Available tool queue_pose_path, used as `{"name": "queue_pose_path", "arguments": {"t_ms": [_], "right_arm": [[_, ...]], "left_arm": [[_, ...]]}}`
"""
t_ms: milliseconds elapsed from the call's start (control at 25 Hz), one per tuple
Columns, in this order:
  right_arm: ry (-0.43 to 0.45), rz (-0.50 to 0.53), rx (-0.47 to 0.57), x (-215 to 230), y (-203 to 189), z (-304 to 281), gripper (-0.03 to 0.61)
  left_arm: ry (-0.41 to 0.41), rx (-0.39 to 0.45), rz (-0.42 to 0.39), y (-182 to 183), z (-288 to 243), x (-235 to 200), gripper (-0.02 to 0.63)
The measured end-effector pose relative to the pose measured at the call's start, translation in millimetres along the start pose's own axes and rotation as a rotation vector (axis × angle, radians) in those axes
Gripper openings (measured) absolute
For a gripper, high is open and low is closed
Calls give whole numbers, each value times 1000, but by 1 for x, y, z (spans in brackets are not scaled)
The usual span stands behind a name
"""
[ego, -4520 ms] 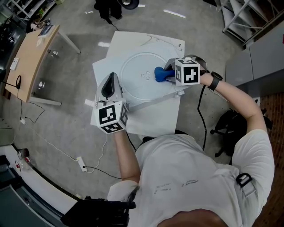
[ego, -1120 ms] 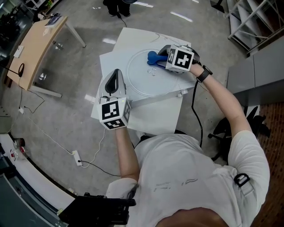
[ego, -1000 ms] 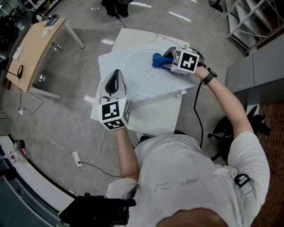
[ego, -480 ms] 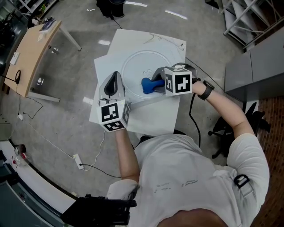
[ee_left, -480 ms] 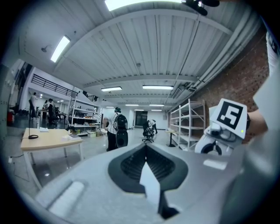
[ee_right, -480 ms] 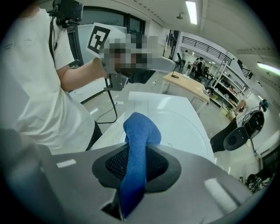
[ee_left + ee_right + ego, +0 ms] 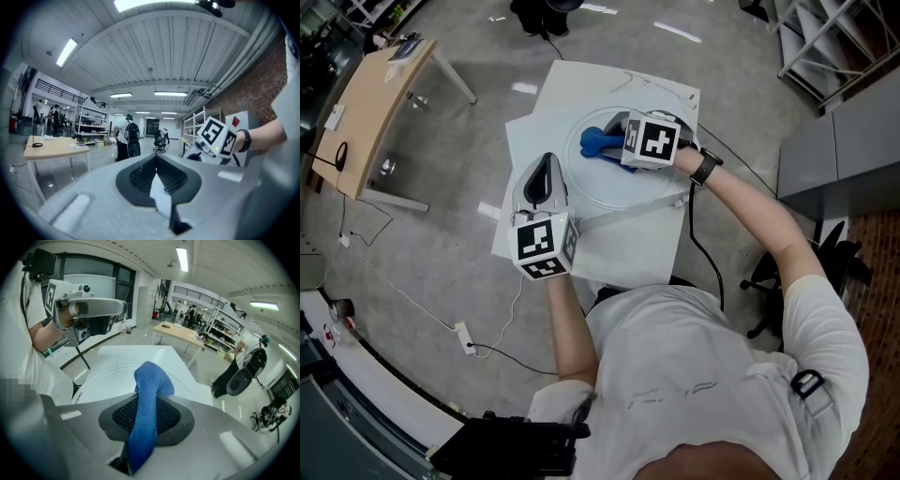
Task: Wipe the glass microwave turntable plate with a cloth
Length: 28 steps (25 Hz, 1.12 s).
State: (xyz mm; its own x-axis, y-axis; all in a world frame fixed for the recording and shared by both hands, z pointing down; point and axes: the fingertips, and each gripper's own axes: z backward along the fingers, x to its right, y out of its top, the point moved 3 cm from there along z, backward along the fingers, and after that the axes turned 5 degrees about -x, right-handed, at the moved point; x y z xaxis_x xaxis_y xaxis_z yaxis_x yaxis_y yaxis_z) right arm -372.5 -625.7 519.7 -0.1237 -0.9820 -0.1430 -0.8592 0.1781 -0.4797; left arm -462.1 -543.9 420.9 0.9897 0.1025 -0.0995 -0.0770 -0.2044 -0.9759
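Note:
The round glass turntable plate (image 7: 619,186) lies flat on a white table (image 7: 633,248). My right gripper (image 7: 617,141) is shut on a blue cloth (image 7: 598,141) and presses it on the plate's far left part. In the right gripper view the cloth (image 7: 147,380) sticks out between the jaws over the plate (image 7: 105,378). My left gripper (image 7: 546,161) rests beside the plate's left rim. Its jaws are shut on a thin white scrap (image 7: 159,199). I cannot tell what the scrap belongs to.
A wooden desk (image 7: 370,103) stands at the far left. A power strip (image 7: 461,330) and cables lie on the floor. Metal shelving (image 7: 825,37) is at the top right, and a black chair (image 7: 773,272) stands right of the table.
My right gripper has slid the blue cloth from the plate's near middle up to its far left part. The left gripper has stayed put.

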Motion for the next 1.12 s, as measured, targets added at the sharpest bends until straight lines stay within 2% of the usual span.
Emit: {"name": "queue_pose_path", "arguments": {"t_ms": [240, 480, 680, 880, 1000, 1120], "right_arm": [[-37, -73, -48, 18, -38, 16, 75], [-5, -32, -104, -13, -66, 35, 74], [60, 56, -98, -50, -51, 36, 75], [88, 118, -42, -59, -16, 21, 75], [83, 95, -12, -46, -7, 8, 75], [50, 11, 6, -23, -18, 3, 75]], "left_arm": [[-2, 1, 16, -3, -2, -9, 2], [-10, -8, 22, -8, -7, -4, 2], [-9, -15, 24, -9, -10, -2, 2], [-10, -46, 16, -12, -14, -1, 2], [-10, -68, 14, -14, -18, 2, 2], [-15, -21, 4, -11, -25, 10, 2]]}}
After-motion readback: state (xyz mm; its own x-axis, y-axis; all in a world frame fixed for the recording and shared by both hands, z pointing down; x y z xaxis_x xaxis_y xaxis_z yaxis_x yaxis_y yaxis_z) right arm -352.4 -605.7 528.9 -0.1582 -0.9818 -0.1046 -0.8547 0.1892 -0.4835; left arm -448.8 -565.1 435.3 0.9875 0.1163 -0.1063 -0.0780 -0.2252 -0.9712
